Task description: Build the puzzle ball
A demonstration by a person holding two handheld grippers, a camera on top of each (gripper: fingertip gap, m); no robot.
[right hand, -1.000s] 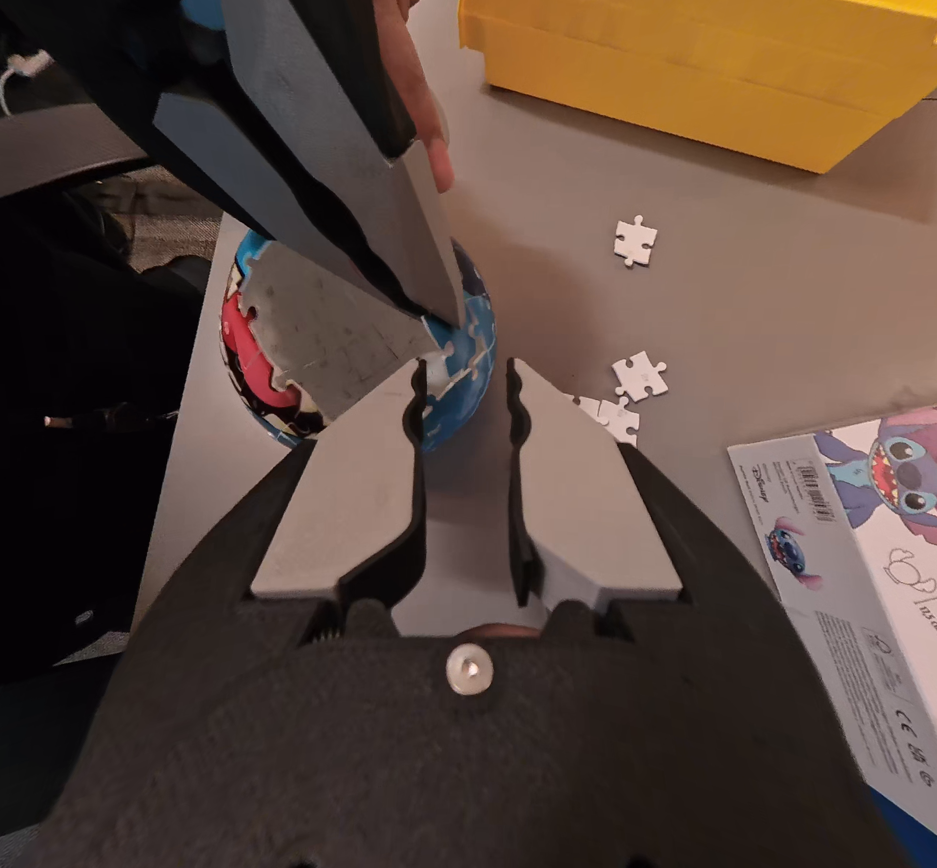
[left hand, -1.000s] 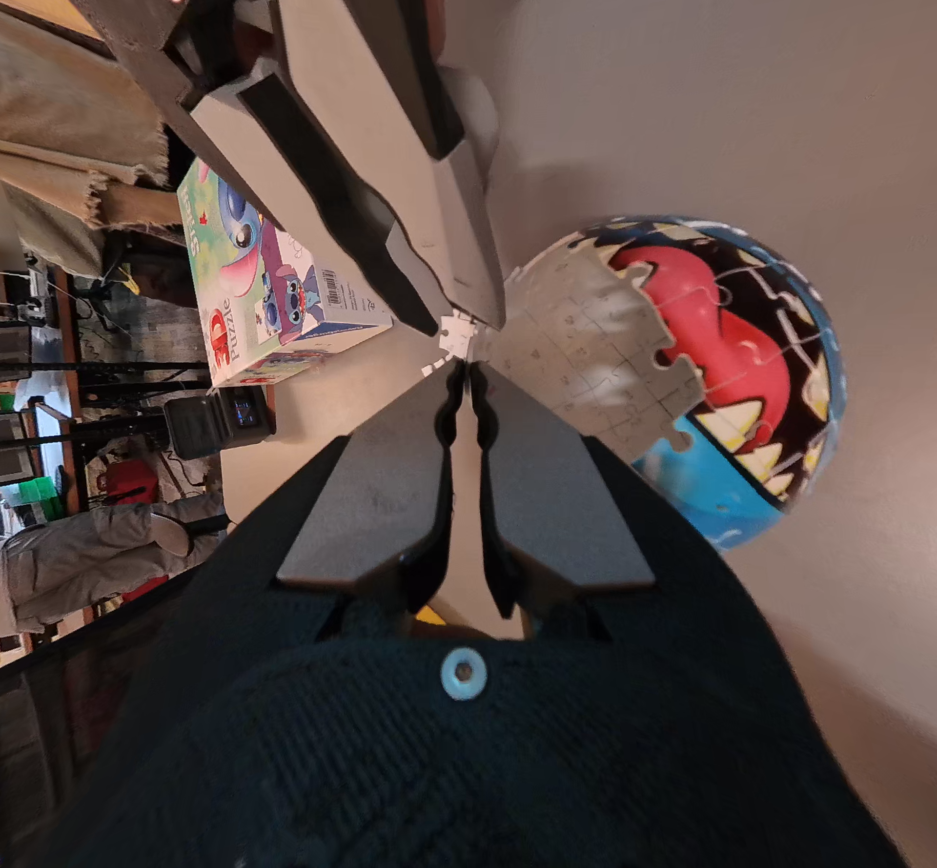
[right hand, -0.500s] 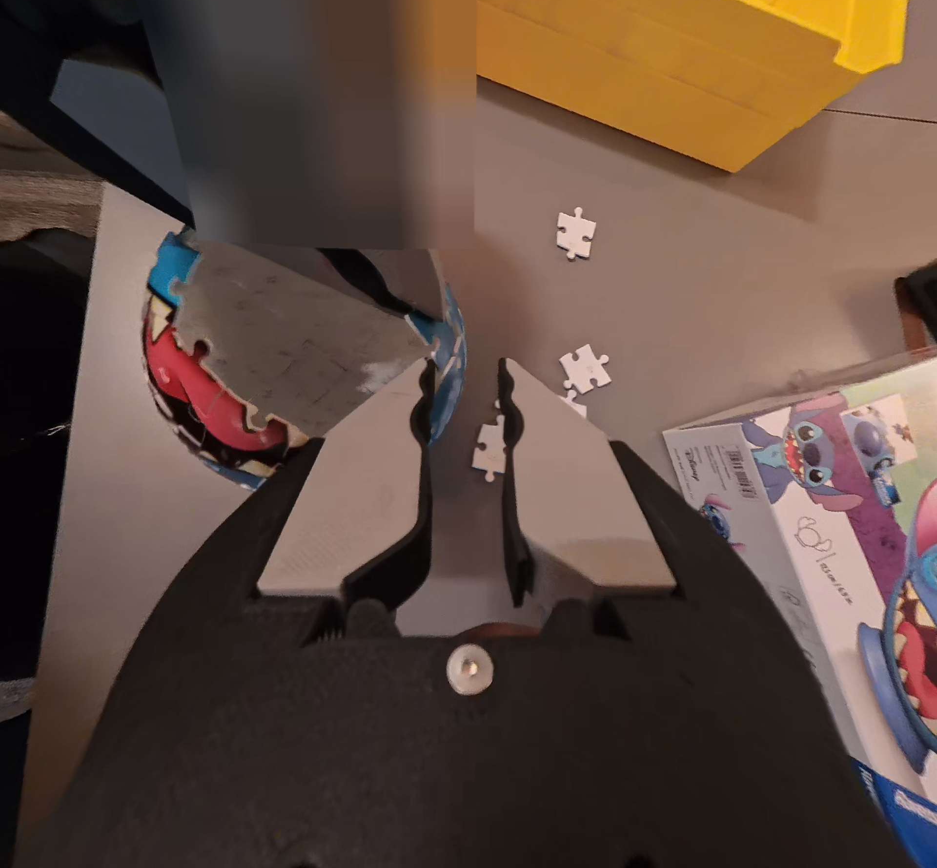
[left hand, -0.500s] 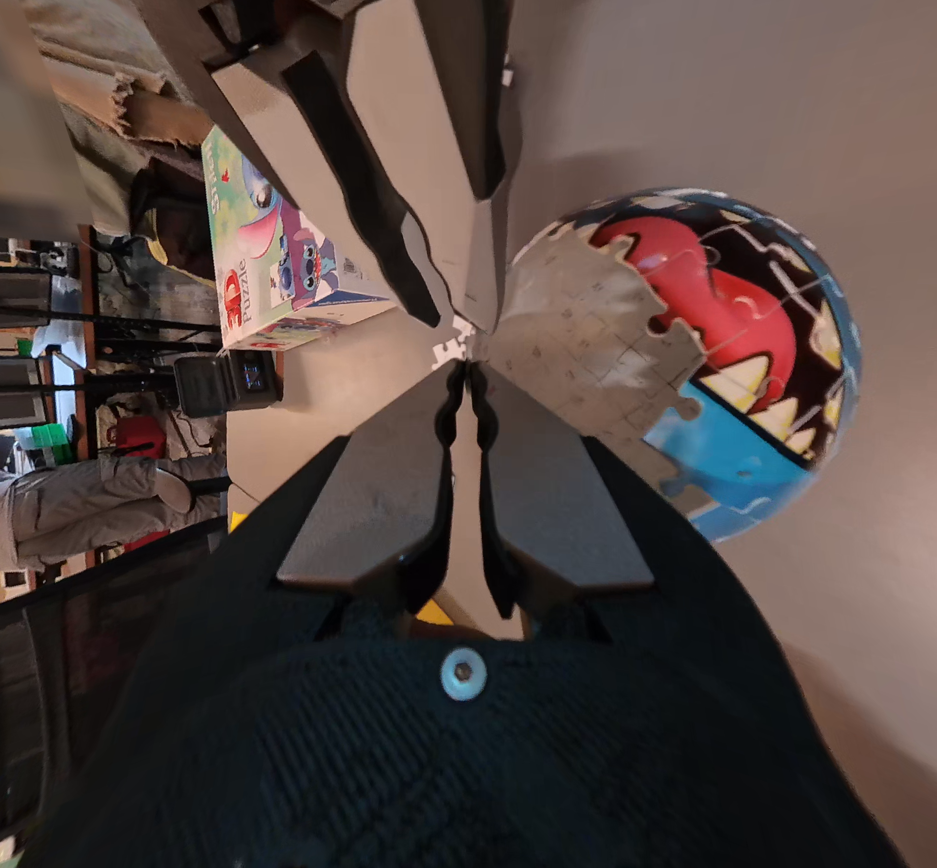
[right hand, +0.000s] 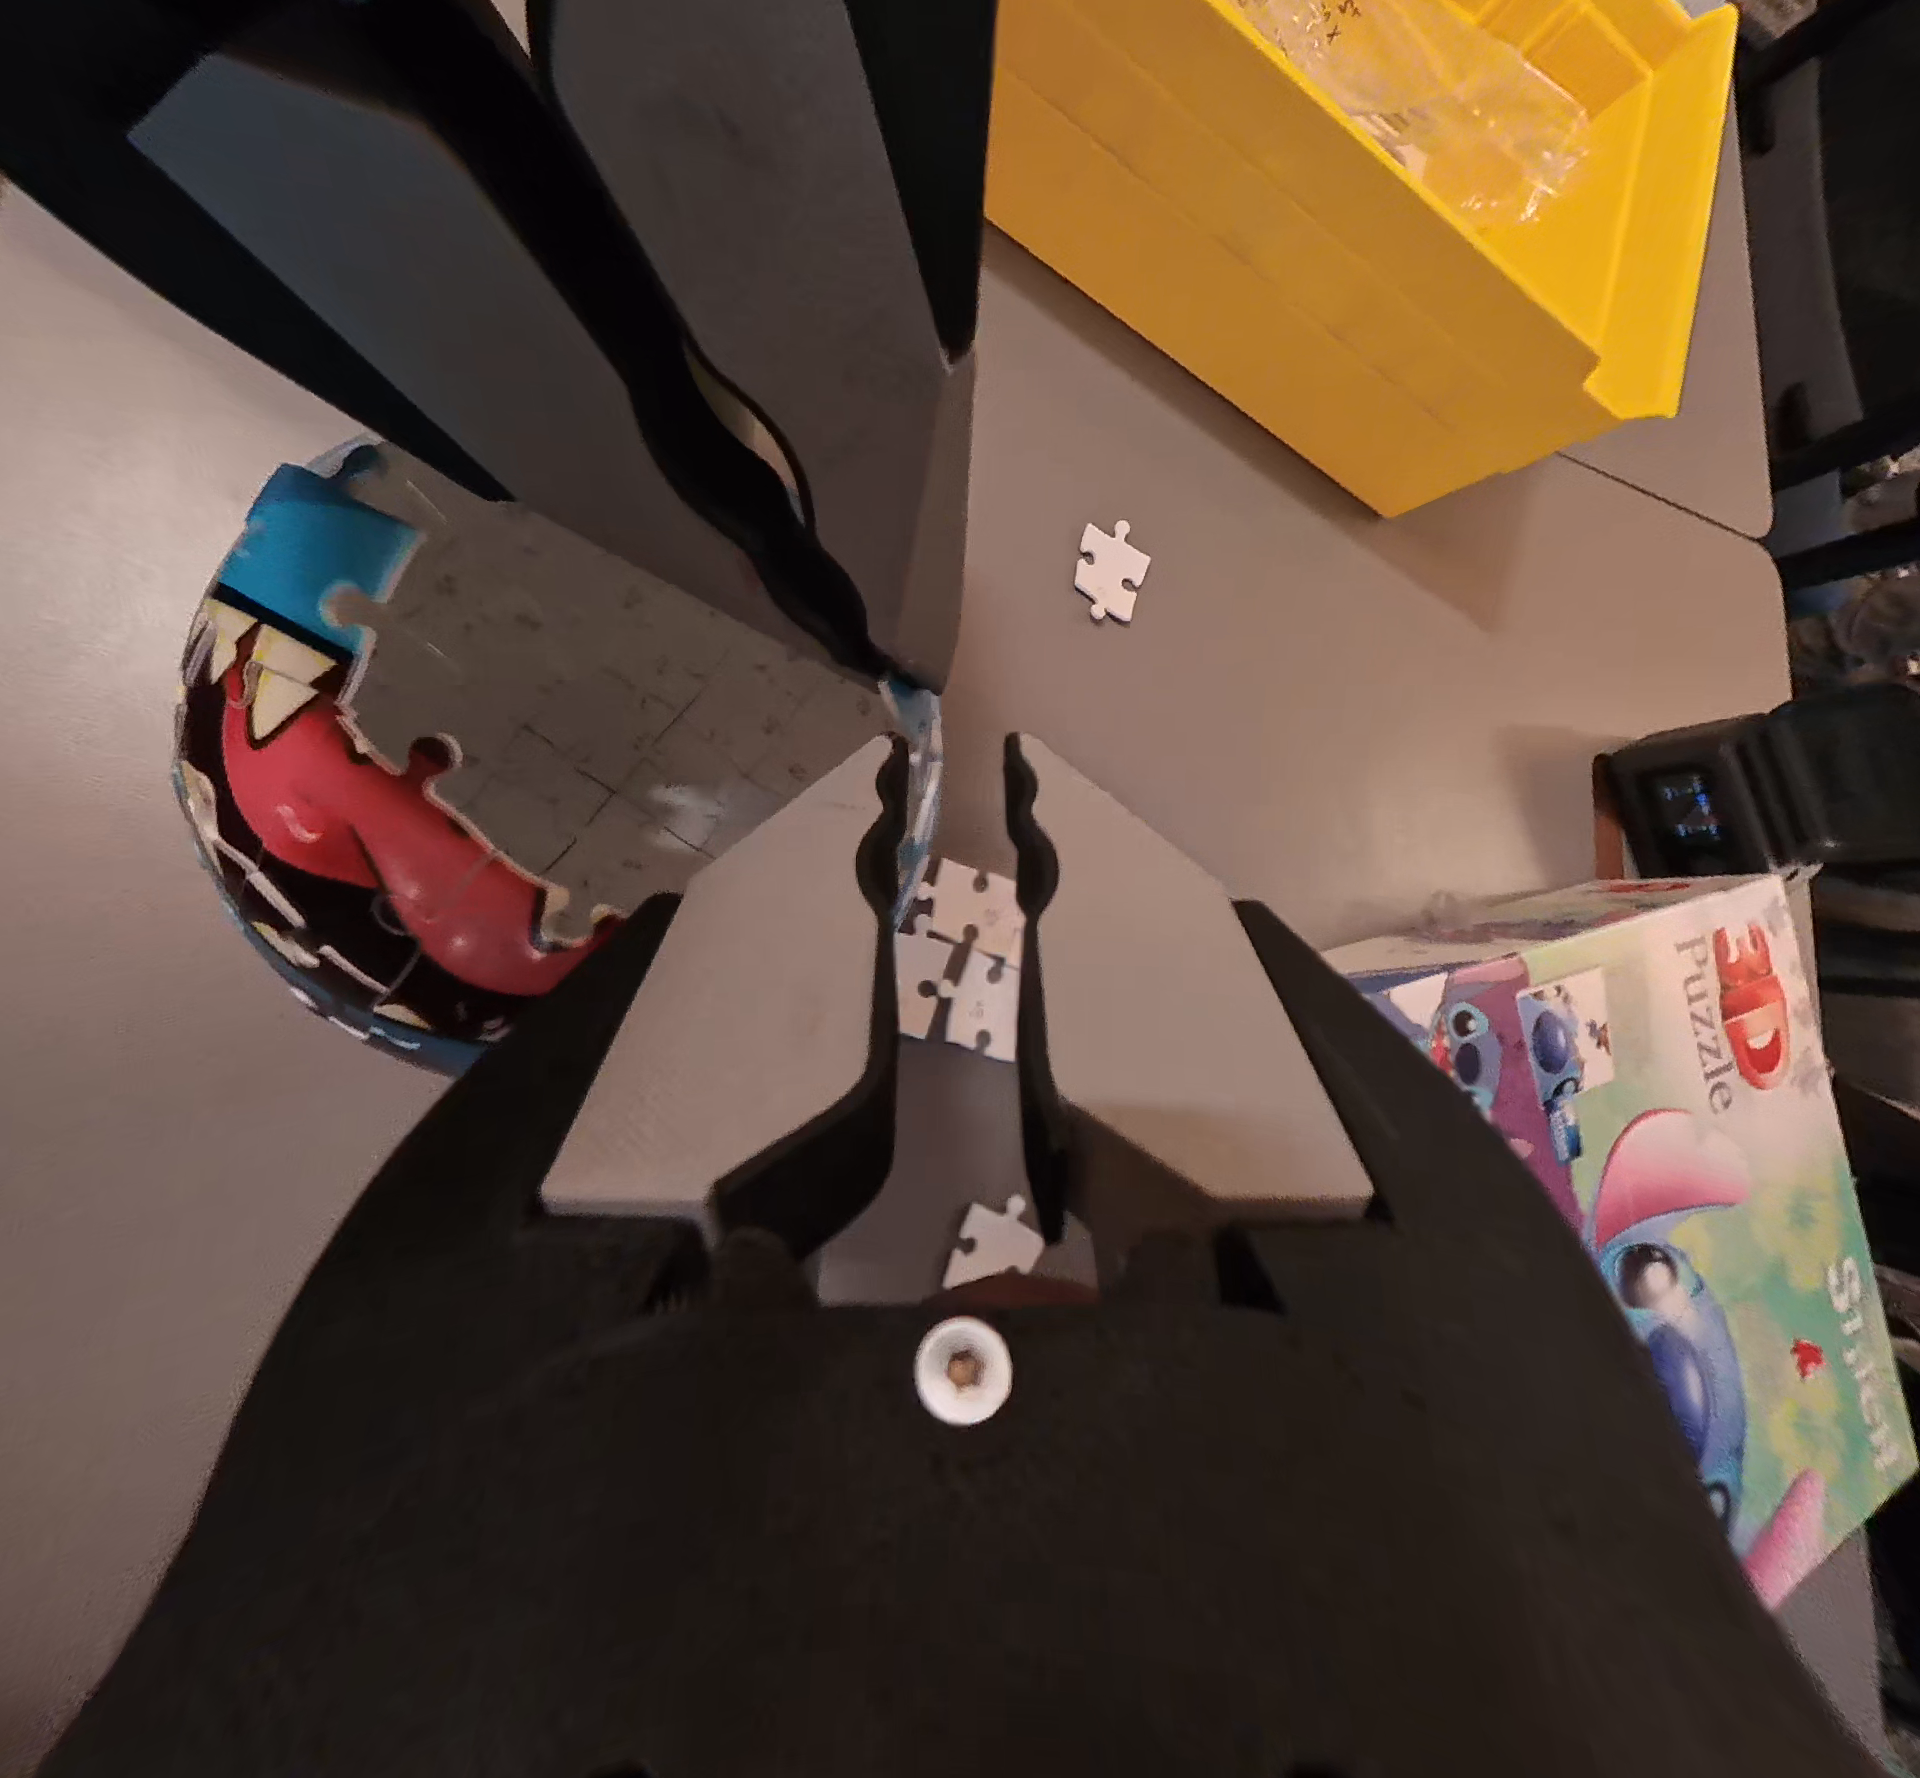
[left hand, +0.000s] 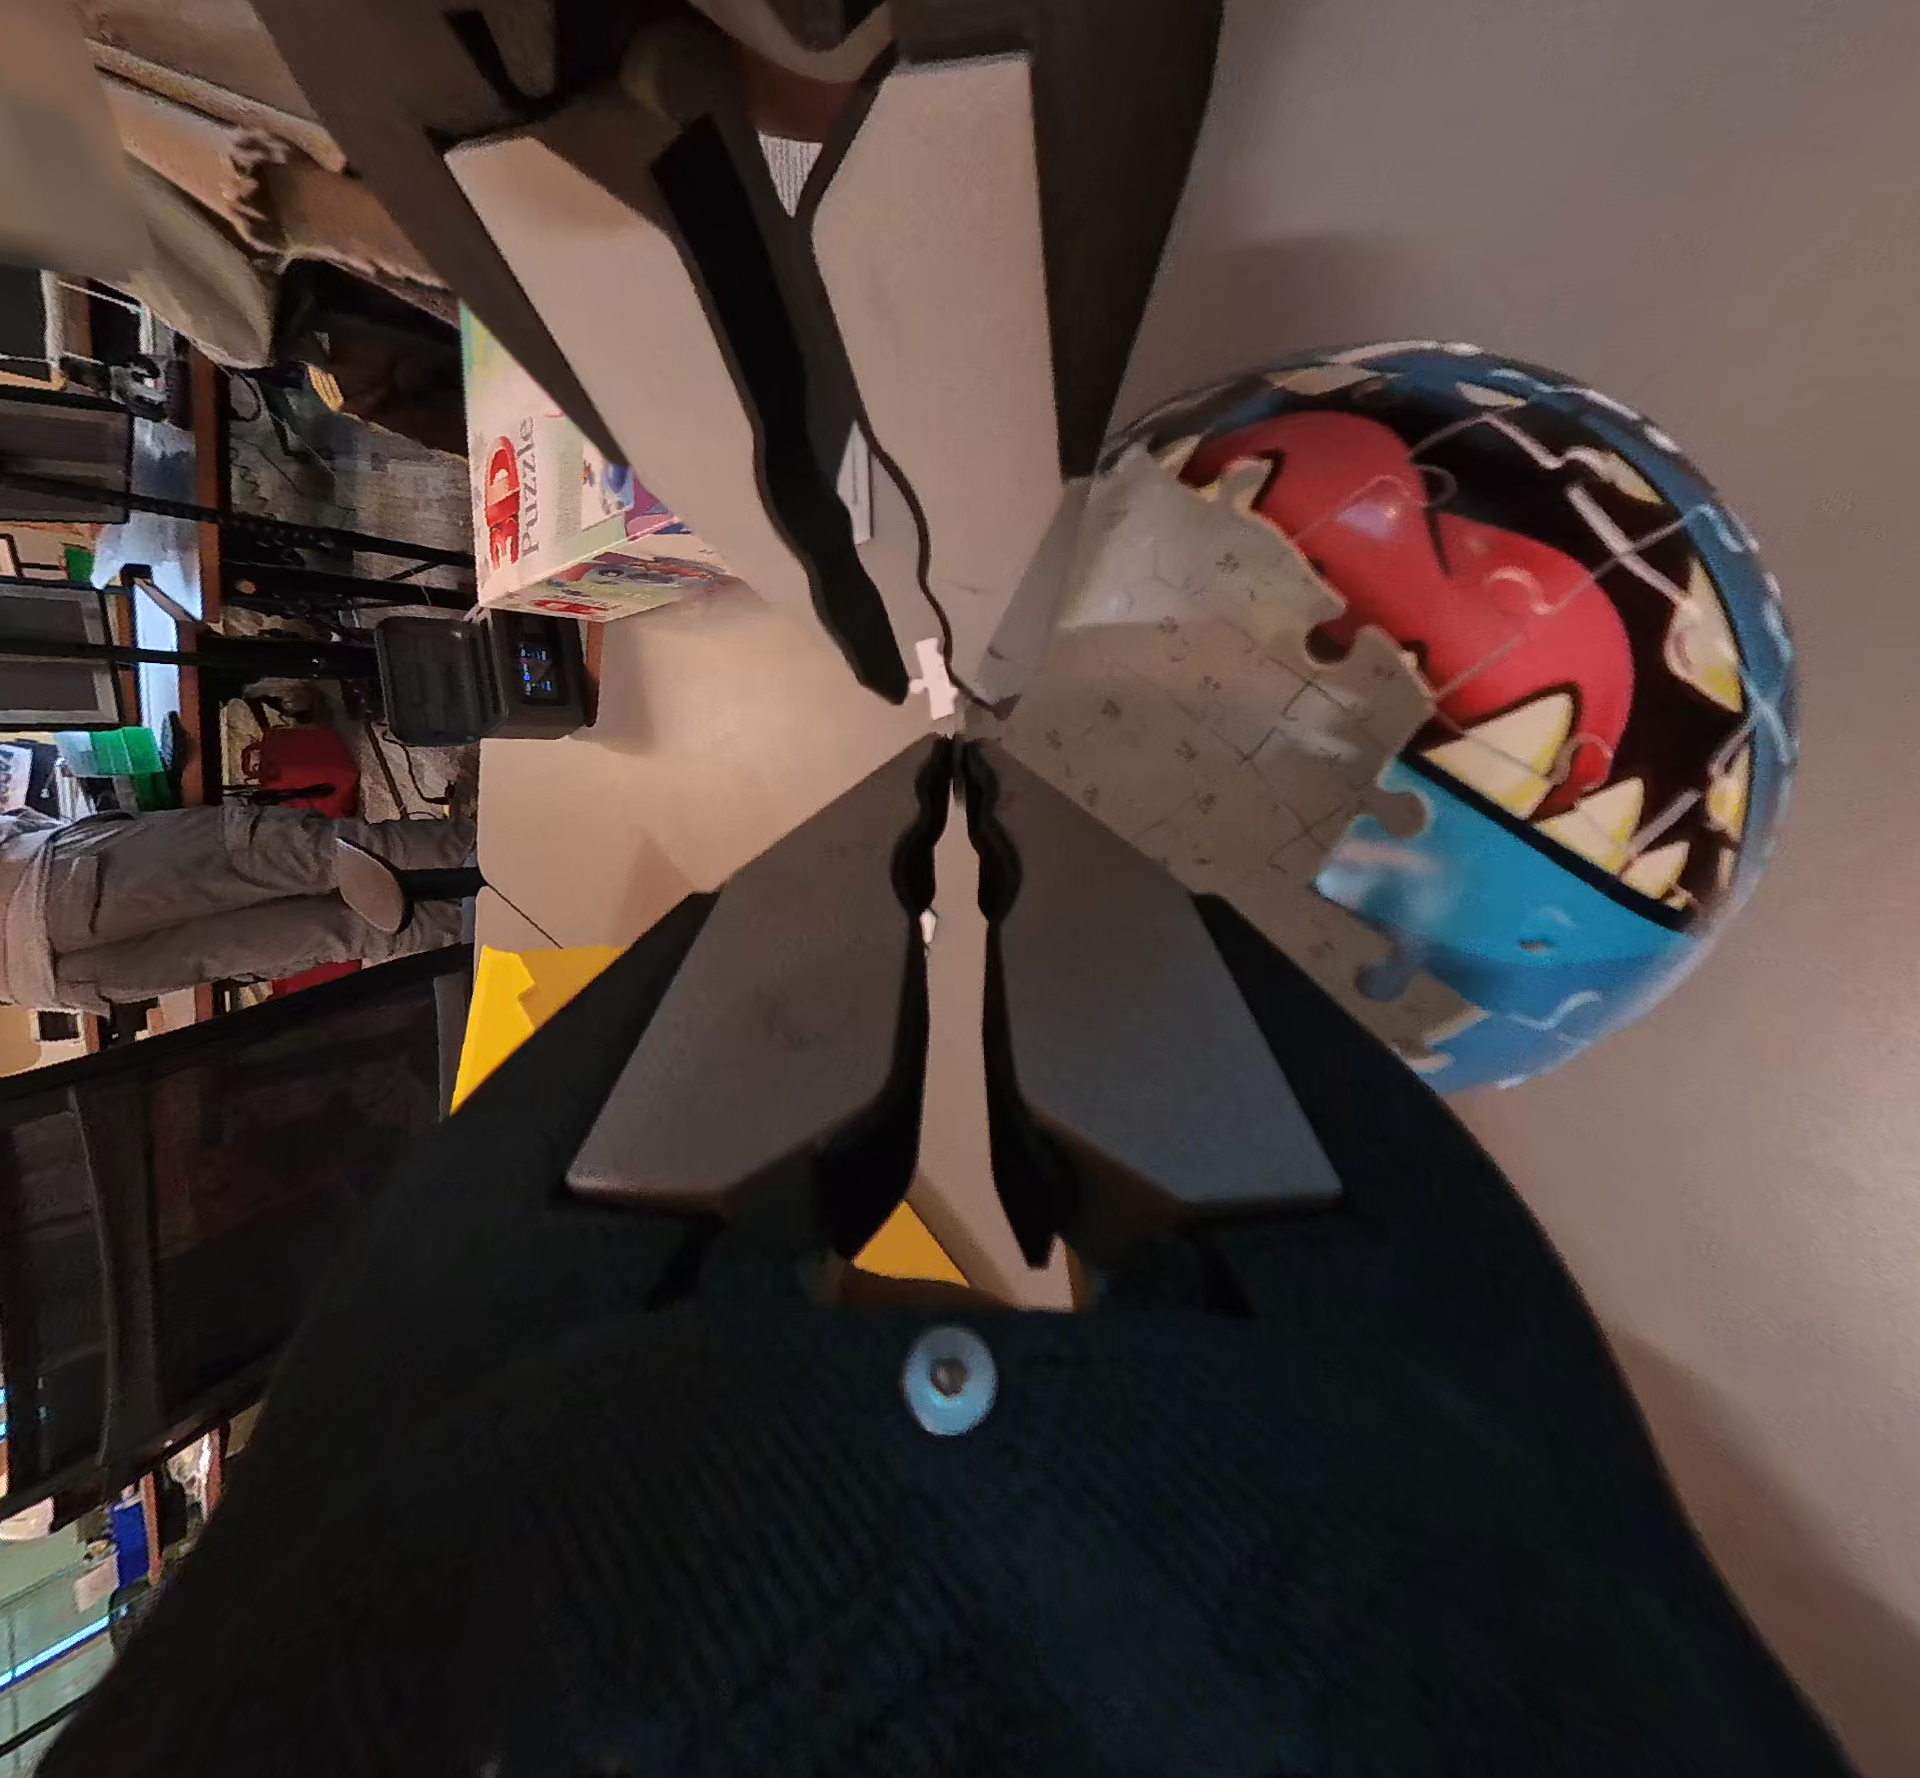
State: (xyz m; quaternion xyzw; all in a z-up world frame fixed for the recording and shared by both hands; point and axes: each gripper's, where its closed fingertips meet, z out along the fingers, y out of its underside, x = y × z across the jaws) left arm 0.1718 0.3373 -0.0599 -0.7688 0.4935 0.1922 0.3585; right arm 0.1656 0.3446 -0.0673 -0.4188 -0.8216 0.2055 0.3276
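Note:
The puzzle ball point(left hand: 1507, 689) is a part-built shell, blue with a red tongue and white teeth, and its grey inside faces me. My left gripper point(left hand: 954, 749) is shut on the ball's open rim. In the right wrist view it comes down from the top onto the ball point(right hand: 312, 793). My right gripper point(right hand: 954, 741) is narrowly open and empty, tip to tip with the left gripper, with the ball's blue rim just beside its left finger point(right hand: 790, 949). Loose white puzzle pieces point(right hand: 961, 959) lie on the table under it.
A single white piece point(right hand: 1112, 570) lies on the grey table point(right hand: 1299, 741). A yellow bin point(right hand: 1299, 201) stands at the back right. The puzzle box point(right hand: 1662, 1157) and a black device point(right hand: 1766, 793) are on the right. A person's legs point(left hand: 208, 887) show beyond the table. The tips of both grippers are at nearly the same place.
My right gripper has swung round and closed in on the left gripper's tips, now over the loose pieces. The ball has turned a little. The left gripper has stayed shut on the rim.

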